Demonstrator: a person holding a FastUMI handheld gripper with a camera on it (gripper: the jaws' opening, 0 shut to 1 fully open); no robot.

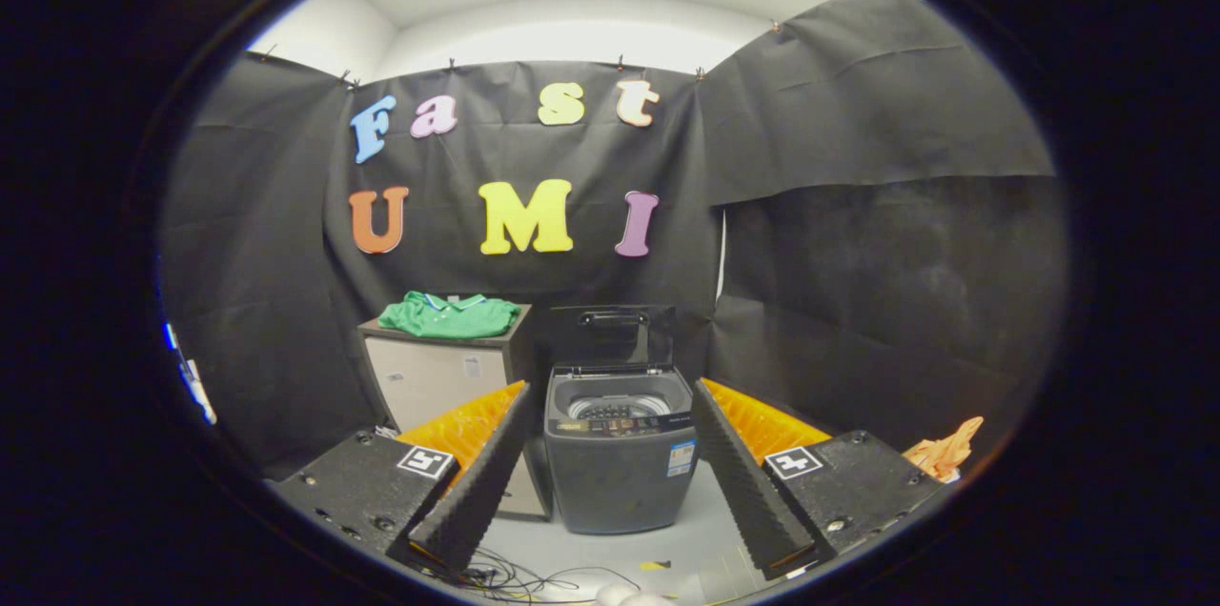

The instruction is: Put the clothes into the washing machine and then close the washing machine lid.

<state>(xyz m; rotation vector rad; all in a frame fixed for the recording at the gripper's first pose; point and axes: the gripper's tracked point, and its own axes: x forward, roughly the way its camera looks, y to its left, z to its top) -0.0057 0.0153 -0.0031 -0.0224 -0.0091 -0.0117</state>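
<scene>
A grey top-loading washing machine (620,463) stands on the floor beyond my fingers, framed between them. Its dark lid (612,335) is raised upright at the back, and the drum opening (618,406) shows. A folded green shirt (450,315) lies on top of a pale cabinet (434,377) just left of the machine. My gripper (610,463) is open with nothing between its fingers, well short of both machine and shirt.
Black cloth walls close in the booth behind and on both sides. An orange cloth (944,454) lies low at the right, beyond the right finger. Loose cables (524,577) trail on the grey floor in front of the machine.
</scene>
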